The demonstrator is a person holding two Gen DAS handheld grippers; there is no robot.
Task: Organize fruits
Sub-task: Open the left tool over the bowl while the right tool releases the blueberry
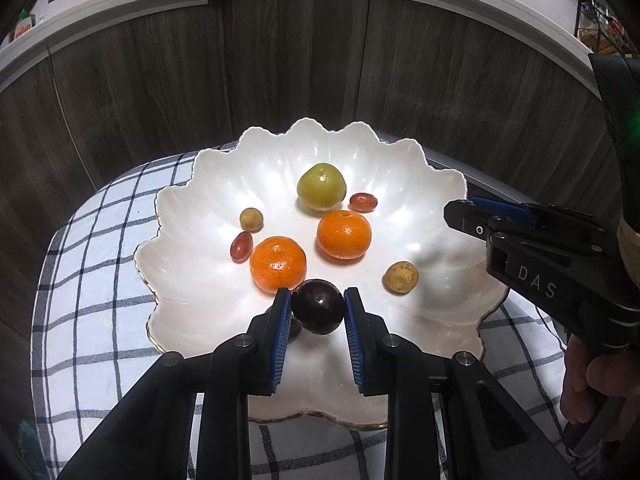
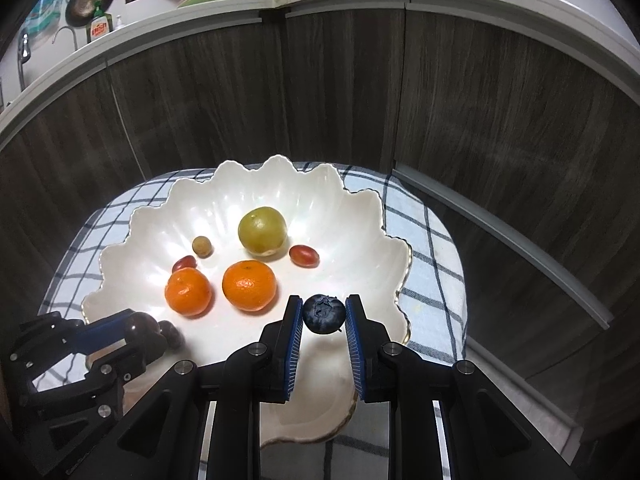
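Note:
A white scalloped bowl sits on a checked cloth. In it lie two oranges, a green-yellow fruit, two red grapes and two small tan fruits. My left gripper is shut on a dark round plum just above the bowl's near side. My right gripper is shut on a blueberry over the bowl's near right part. The bowl and oranges also show in the right wrist view.
The checked cloth covers a small table in front of dark wood cabinet fronts. A white countertop above holds dishes and a soap bottle. The right gripper body stands at the bowl's right rim.

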